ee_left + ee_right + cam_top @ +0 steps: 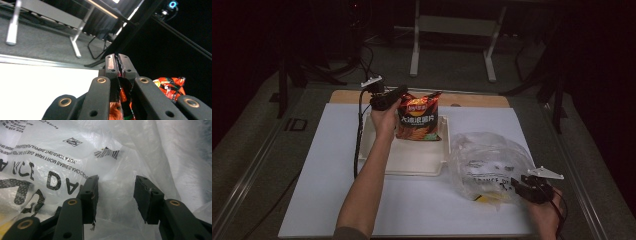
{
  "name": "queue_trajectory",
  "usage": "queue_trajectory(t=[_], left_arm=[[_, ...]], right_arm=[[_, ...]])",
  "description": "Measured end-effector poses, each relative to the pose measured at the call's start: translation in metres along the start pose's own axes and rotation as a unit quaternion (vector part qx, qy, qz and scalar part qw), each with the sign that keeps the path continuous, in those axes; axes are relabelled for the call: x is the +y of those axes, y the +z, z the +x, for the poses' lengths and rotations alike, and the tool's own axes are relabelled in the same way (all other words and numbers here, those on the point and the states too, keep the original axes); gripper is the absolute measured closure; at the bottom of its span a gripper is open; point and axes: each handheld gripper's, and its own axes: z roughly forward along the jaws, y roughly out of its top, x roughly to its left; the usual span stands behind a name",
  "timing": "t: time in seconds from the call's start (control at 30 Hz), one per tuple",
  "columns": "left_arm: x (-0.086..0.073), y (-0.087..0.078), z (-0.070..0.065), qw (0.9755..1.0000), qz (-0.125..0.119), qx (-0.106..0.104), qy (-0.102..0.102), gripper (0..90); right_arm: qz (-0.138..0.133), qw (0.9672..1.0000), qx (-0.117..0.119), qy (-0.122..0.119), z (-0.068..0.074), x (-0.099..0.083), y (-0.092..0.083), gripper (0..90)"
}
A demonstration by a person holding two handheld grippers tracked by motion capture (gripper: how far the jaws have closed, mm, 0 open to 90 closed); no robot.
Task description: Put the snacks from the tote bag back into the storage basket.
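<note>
A red, glossy crisp bag (419,117) with crinkled foil edges stands upright over a shallow cream tray (412,160) near the far edge of the table (322,190), which is covered by a smooth white sheet. The left hand-held gripper (398,93) pinches the bag's top corner; in the left gripper view its black jaws are pressed together on the foil (123,95). The bag's front carries a round logo and large white Chinese characters, too small to read surely.

Near the table's right front corner lies a crumpled, clear plastic bag (487,162), thin and shiny. Its black print reads upside down in the right gripper view: "away from babies and ch", then it is cut off. The right hand-held gripper (518,186) has its jaws spread, with the film (116,192) between them and not clamped. Something yellow (484,199) shows dimly through the plastic.
</note>
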Motion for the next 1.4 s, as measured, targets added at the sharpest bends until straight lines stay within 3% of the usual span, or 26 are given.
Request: queue_trajectory(t=[0.27, 0.5, 0.77, 1.17, 1.4], left_arm=[[-0.001, 0.002, -0.001, 0.9999, -0.002, 0.010, -0.003, 83.3], [-0.001, 0.002, 0.003, 0.9997, -0.001, -0.013, -0.019, 54.5], [0.001, -0.001, 0.001, 0.9993, -0.011, -0.033, -0.016, 36.3], [0.006, -0.012, -0.004, 0.9984, -0.017, -0.054, -0.001, 32.0], [0.010, -0.022, -0.005, 0.9982, -0.007, -0.057, 0.015, 32.0]], right_arm=[[0.000, 1.0000, 0.001, -0.001, 0.000, 0.000, 0.000, 54.4], [0.001, 1.0000, 0.002, -0.002, -0.001, 0.000, 0.000, 54.4], [0.000, 1.0000, 0.002, -0.002, -0.001, 0.000, 0.000, 54.4], [-0.001, 1.0000, 0.001, 0.000, 0.000, 0.000, 0.000, 54.4], [-0.001, 1.0000, 0.000, 0.000, 0.000, 0.000, 0.000, 54.4]])
